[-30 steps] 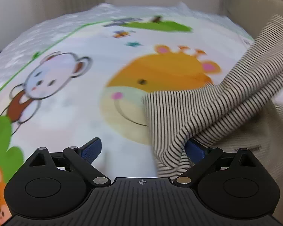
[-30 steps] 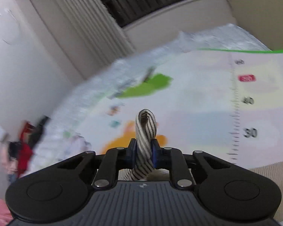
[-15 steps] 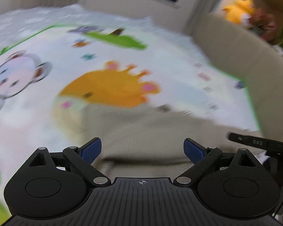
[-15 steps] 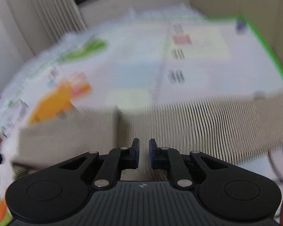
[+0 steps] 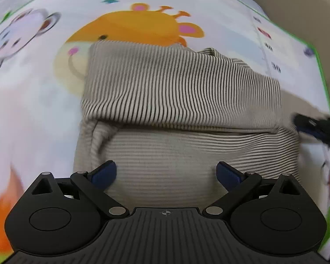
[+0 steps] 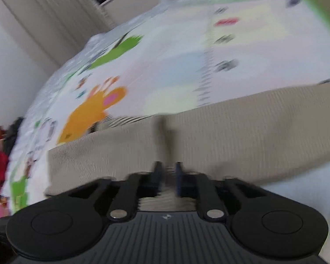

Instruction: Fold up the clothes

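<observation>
Striped knit garment (image 5: 182, 92) lies folded over itself on a cartoon play mat (image 5: 33, 101), left gripper (image 5: 166, 172) spread wide above, right gripper (image 6: 167, 175) opening, nothing visibly pinched.

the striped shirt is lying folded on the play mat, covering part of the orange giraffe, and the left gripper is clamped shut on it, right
Not quite. In the left wrist view the left gripper is wide open, holding nothing. The striped shirt does lie folded on the play mat, covering part of the orange giraffe.

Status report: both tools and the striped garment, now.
Left tool open above the striped garment, holding nothing. Right tool opening, no cloth pinched. Garment folded over on play mat. Nothing in the way.
</observation>
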A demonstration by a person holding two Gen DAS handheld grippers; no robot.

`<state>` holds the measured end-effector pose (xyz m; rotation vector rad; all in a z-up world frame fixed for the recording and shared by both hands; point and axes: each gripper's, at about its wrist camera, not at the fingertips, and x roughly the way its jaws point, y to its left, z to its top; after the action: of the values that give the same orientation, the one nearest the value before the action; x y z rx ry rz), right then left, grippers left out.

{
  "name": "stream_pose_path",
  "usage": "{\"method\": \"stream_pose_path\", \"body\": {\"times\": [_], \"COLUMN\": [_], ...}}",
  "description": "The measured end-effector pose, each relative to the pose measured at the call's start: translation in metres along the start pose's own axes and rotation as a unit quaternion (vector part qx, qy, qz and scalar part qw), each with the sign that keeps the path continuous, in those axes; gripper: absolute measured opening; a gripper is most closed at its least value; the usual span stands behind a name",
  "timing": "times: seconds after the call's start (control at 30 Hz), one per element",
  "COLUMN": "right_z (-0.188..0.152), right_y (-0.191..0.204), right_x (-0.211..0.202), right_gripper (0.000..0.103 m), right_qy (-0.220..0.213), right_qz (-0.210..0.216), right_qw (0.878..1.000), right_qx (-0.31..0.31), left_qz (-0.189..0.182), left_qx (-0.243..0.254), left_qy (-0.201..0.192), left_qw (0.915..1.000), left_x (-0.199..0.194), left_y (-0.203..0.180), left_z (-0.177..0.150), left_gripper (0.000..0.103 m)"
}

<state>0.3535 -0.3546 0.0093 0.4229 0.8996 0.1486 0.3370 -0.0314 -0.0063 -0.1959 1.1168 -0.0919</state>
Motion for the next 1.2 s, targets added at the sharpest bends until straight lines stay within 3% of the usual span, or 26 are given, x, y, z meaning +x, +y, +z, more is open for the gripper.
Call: {"method": "stream_pose_path", "body": {"times": [0.1, 0.23, 0.3, 0.43, 0.53, 0.63, 0.73, 0.77, 0.83, 0.9, 1.07, 1.2], "right_z": [0.005, 0.007, 0.01, 0.014, 0.017, 0.017, 0.02, 0.022, 0.028, 0.035, 0.056, 0.078], "right_y": [-0.045, -0.117, -0.138, -0.157, -0.165, -0.175, -0.167, -0.163, -0.155, -0.143, -0.089, -0.017], "right_x": [-0.051, -0.097, -0.1, -0.091, -0.074, -0.059, -0.045, -0.041, -0.04, -0.051, -0.096, -0.129], "right_gripper": [0.036, 0.036, 0.036, 0.036, 0.036, 0.036, 0.038, 0.035, 0.008, 0.007, 0.007, 0.007], "right_qy": [-0.044, -0.092, -0.096, -0.093, -0.089, -0.093, -0.089, -0.086, -0.083, -0.094, -0.149, -0.179], "right_qz": [-0.054, -0.161, -0.189, -0.201, -0.224, -0.218, -0.221, -0.223, -0.212, -0.2, -0.129, -0.051], "right_qw": [0.997, 0.975, 0.967, 0.963, 0.954, 0.948, 0.955, 0.957, 0.964, 0.967, 0.976, 0.982], "right_qx": [0.037, 0.126, 0.142, 0.155, 0.179, 0.213, 0.179, 0.164, 0.139, 0.126, 0.093, 0.034], "left_qz": [0.007, -0.022, -0.035, -0.033, -0.036, -0.039, -0.041, -0.041, -0.04, -0.041, -0.047, -0.053], "left_qx": [-0.023, -0.03, -0.029, -0.025, -0.023, -0.02, -0.021, -0.023, -0.027, -0.031, -0.041, -0.05], "left_qy": [-0.007, 0.015, 0.031, 0.064, 0.065, 0.062, 0.063, 0.062, 0.062, 0.062, 0.063, 0.062], "left_qw": [0.9997, 0.9992, 0.9985, 0.9971, 0.997, 0.9971, 0.997, 0.997, 0.9969, 0.9968, 0.996, 0.9954], "left_x": [-0.018, -0.032, -0.034, -0.03, -0.03, -0.033, -0.036, -0.037, -0.039, -0.042, -0.046, -0.051], "left_y": [-0.008, -0.023, -0.027, -0.032, -0.031, -0.029, -0.025, -0.024, -0.021, -0.017, -0.007, 0.005], "left_z": [-0.01, -0.021, -0.028, -0.038, -0.038, -0.037, -0.037, -0.037, -0.037, -0.036, -0.038, -0.041], "left_gripper": [0.102, 0.103, 0.103, 0.103, 0.103, 0.103, 0.103, 0.103, 0.103, 0.103, 0.103, 0.103]}}
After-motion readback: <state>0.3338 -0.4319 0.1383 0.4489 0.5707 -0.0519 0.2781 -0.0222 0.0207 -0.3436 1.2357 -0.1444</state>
